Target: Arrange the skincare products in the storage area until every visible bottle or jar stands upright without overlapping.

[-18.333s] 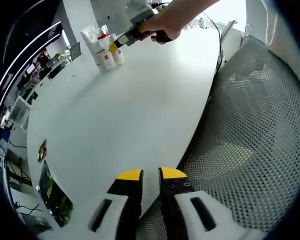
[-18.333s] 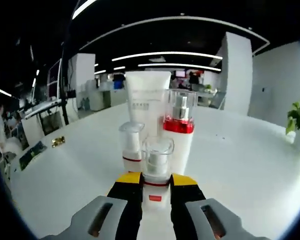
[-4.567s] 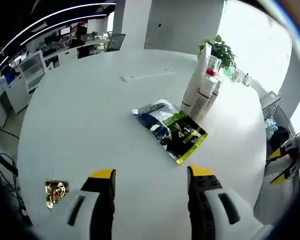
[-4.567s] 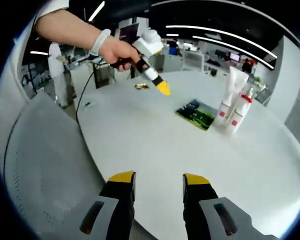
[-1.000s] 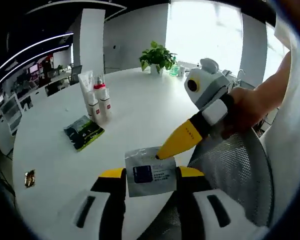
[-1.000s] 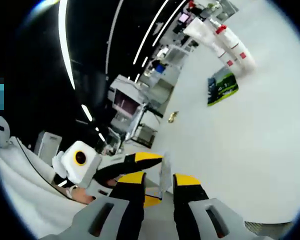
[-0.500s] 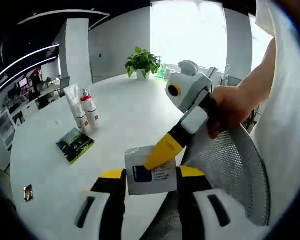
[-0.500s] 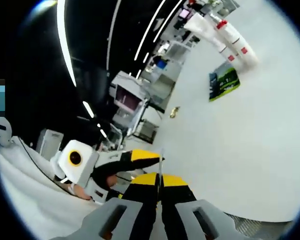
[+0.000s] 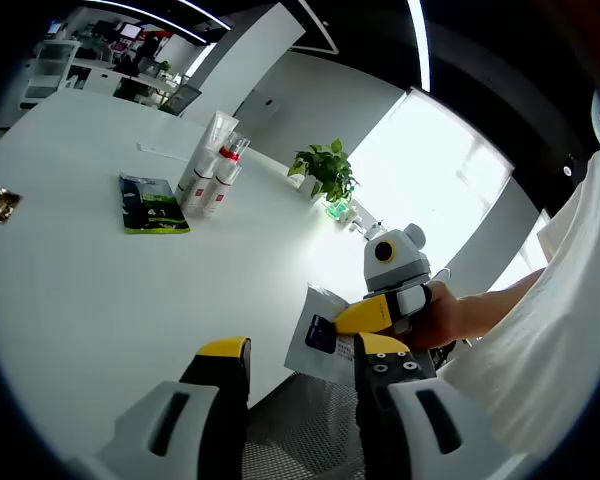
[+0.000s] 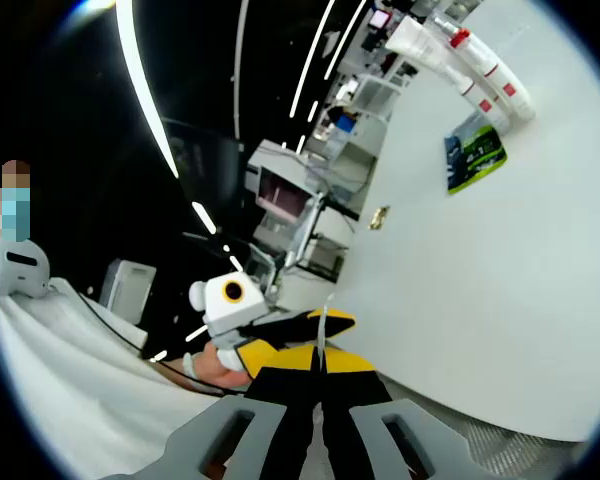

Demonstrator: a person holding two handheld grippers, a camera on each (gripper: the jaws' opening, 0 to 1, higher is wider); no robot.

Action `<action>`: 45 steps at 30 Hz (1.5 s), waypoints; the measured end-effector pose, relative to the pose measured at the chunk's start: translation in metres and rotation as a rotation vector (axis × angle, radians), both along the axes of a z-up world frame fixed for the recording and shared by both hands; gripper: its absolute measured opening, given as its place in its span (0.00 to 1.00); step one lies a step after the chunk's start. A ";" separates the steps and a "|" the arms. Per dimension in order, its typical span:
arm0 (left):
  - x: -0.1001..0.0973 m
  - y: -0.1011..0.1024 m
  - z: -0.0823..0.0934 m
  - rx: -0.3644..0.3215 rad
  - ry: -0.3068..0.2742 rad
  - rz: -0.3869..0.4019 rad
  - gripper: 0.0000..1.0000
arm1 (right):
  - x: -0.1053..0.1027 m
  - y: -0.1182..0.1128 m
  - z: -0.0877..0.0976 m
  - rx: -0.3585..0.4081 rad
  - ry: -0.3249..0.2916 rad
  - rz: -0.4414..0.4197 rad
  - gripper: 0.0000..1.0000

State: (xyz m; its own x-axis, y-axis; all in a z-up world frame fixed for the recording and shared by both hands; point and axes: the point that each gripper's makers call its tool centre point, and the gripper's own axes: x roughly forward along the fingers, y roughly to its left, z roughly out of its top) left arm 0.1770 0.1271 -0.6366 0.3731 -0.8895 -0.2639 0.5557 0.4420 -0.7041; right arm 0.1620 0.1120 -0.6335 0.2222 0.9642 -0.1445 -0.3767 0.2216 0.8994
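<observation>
Far across the white table (image 9: 100, 290), a white tube (image 9: 210, 150) and red-collared bottles (image 9: 230, 165) stand upright in a tight group; they also show in the right gripper view (image 10: 460, 55). My right gripper (image 10: 320, 362) is shut on the thin edge of a silver sachet (image 10: 321, 330) with a blue label. In the left gripper view that sachet (image 9: 315, 345) hangs tilted, pinched by the right gripper (image 9: 365, 315) coming in from the right. My left gripper (image 9: 302, 347) stands open, and the sachet sits near its right jaw, clear of the left one.
A green-and-black sachet (image 9: 152, 203) lies flat near the bottles, and a small gold packet (image 9: 2, 204) lies farther left. A potted plant (image 9: 325, 170) stands at the far edge. A mesh chair (image 9: 300, 425) is below the jaws. A person's arm (image 9: 480, 310) and white shirt are at right.
The right gripper shut on the silver sachet, which had spanned the left jaws. Now it has pulled the sachet aside, free of the left jaw. Both cameras swung.
</observation>
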 end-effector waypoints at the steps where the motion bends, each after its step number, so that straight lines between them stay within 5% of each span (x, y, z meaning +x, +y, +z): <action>1: -0.002 -0.002 0.002 -0.017 0.010 -0.016 0.32 | -0.001 0.001 0.002 0.010 -0.001 0.008 0.00; 4: -0.008 -0.003 -0.002 0.003 -0.001 -0.059 0.21 | -0.005 0.003 0.006 0.031 0.003 0.028 0.00; 12: -0.020 -0.008 0.000 -0.065 0.099 -0.104 0.00 | -0.007 0.002 0.003 0.021 0.007 0.041 0.00; 16: -0.021 -0.006 0.001 -0.081 0.114 -0.106 0.00 | -0.006 0.005 0.004 0.032 0.012 0.038 0.01; 28: -0.006 0.005 0.001 -0.120 0.160 -0.034 0.00 | 0.004 0.000 0.006 -0.036 -0.120 -0.026 0.22; 34: 0.012 0.020 0.006 -0.177 0.189 0.077 0.00 | 0.018 -0.013 -0.003 -0.233 -0.285 -0.075 0.30; 38: 0.029 0.035 0.009 -0.240 0.212 0.174 0.00 | 0.015 -0.022 -0.023 -0.474 -0.446 0.034 0.38; 43: 0.046 0.051 -0.001 -0.224 0.236 0.243 0.00 | 0.014 -0.035 -0.055 -0.690 -0.547 0.112 0.41; 45: 0.054 0.056 -0.002 -0.216 0.244 0.272 0.00 | 0.011 -0.034 -0.061 -0.696 -0.559 0.093 0.41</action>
State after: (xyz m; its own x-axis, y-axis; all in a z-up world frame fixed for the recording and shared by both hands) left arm 0.2305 0.1829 -0.6390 0.5514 -0.8120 -0.1915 0.2451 0.3771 -0.8932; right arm 0.1734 0.0781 -0.6944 0.3606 0.7165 -0.5972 -0.7631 0.5948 0.2529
